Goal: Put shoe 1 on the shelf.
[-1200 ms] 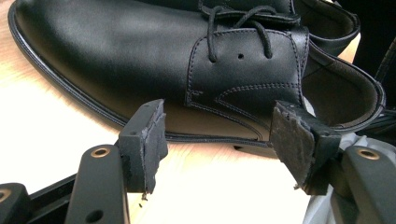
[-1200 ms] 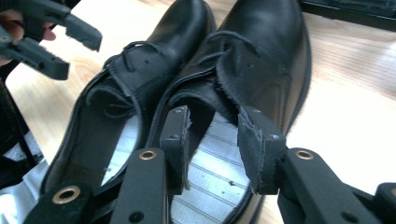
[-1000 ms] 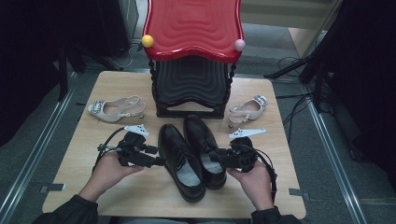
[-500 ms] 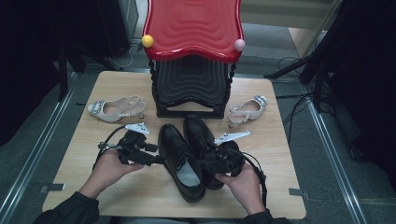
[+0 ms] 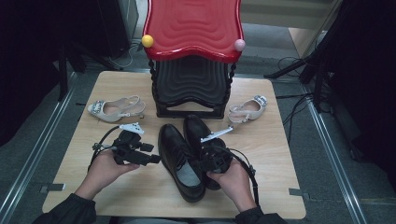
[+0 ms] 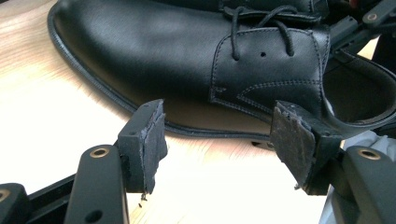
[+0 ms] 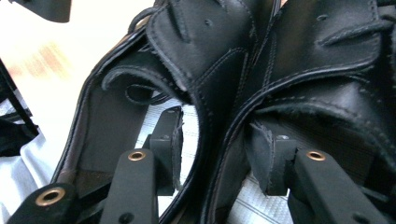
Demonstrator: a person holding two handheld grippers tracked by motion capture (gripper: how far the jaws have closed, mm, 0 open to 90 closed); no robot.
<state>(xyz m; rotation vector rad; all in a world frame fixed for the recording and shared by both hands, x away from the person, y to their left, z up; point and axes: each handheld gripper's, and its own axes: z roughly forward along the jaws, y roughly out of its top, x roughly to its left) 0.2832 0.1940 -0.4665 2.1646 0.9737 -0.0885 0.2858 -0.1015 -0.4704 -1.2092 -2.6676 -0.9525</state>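
Observation:
Two black leather lace-up shoes lie side by side mid-table, the left shoe (image 5: pixel 180 161) (image 6: pixel 154 51) (image 7: pixel 210 42) and the right shoe (image 5: pixel 196 127) (image 7: pixel 336 56). My left gripper (image 5: pixel 154 159) (image 6: pixel 219 140) stands open beside the left shoe's outer side, its pads a little short of the sole. My right gripper (image 5: pixel 201 161) (image 7: pixel 219 144) reaches in at the heel end, one jaw inside each shoe. It straddles the two touching inner walls. Its jaws have just been opening, and a thin gap shows at each pad.
A stack of stools with a red top seat (image 5: pixel 194 28) stands at the back of the wooden table (image 5: pixel 70 154). A beige heeled sandal (image 5: pixel 114 109) lies at the left and another (image 5: pixel 247 109) at the right. Cables trail on the floor at the right.
My right hand has moved left from beside the right shoe to over both heels, and its jaws now sit inside the shoe openings. The left hand has stayed put.

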